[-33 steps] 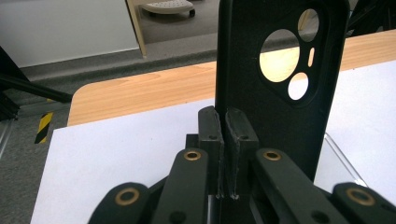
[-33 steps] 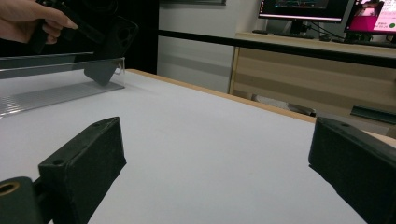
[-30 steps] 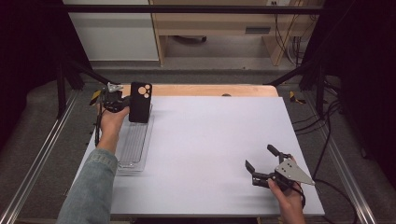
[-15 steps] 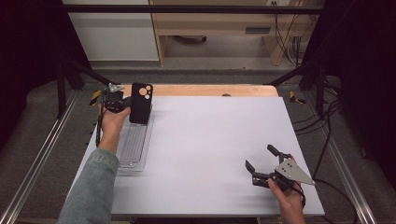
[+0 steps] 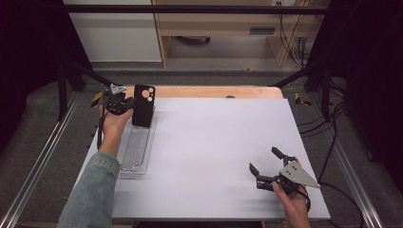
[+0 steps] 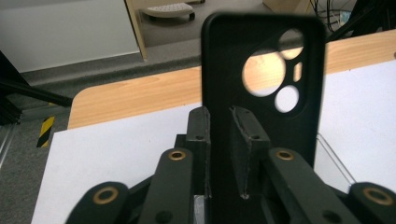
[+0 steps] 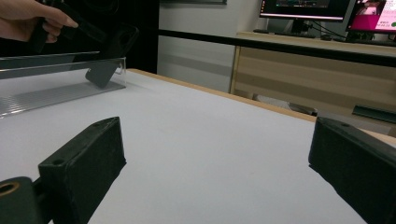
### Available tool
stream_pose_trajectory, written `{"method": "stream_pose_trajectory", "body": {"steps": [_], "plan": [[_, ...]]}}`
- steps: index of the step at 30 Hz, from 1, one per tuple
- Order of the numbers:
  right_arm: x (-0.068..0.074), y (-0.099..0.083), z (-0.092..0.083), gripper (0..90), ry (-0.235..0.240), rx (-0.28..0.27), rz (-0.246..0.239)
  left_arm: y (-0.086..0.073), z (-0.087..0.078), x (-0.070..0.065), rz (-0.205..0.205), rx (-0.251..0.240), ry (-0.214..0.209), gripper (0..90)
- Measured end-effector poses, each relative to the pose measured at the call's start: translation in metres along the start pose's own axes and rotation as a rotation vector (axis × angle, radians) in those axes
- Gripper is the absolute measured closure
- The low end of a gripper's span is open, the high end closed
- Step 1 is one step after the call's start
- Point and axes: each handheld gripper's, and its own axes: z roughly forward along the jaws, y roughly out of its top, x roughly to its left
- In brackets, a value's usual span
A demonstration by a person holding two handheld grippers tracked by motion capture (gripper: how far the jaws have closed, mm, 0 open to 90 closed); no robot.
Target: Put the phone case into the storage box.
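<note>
Between left claw (image 6: 219, 154) jaws: phone case (image 6: 261, 74) (grip seemingly loosening), cutouts visible.

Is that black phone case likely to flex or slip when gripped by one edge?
The phone case is an empty shell with camera cutouts, so probably light. Its thin wall sits between the left gripper's pads; it may bend a little. Its matte surface suggests a fair grip. It leans in the clear tray, so it could tip if released.

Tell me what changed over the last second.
The left gripper has just been easing its jaws open around the black phone case, which is still between them, its lower end in the clear tray. Nothing visibly shifted: case, tray and both hands stayed put, and the right gripper still rests open on the white table.
</note>
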Motion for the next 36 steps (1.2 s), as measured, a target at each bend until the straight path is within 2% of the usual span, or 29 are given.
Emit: {"method": "stream_pose_trajectory", "body": {"steps": [7,14,20,24,30,36], "plan": [[0.0,0.001,0.0,3.9,0.001,-0.006,0.002,0.003,-0.011,-0.003,0.016,-0.019,0.005,68.9],[-0.001,0.001,0.0,3.8,-0.002,-0.005,0.008,0.003,-0.016,-0.007,0.009,-0.027,-0.009,62.9],[-0.002,0.001,0.0,3.7,-0.004,-0.003,0.001,0.006,-0.022,-0.013,0.039,-0.035,-0.028,55.1],[-0.002,0.001,0.0,3.7,-0.001,-0.005,0.003,0.008,-0.027,-0.015,0.034,-0.053,-0.034,50.3],[-0.003,0.002,-0.002,3.8,-0.004,-0.016,0.005,0.006,-0.031,-0.017,0.057,-0.04,-0.051,45.2],[-0.003,0.002,-0.004,3.6,-0.001,-0.021,0.002,0.01,-0.038,-0.025,0.074,-0.075,-0.067,37.3]]}}
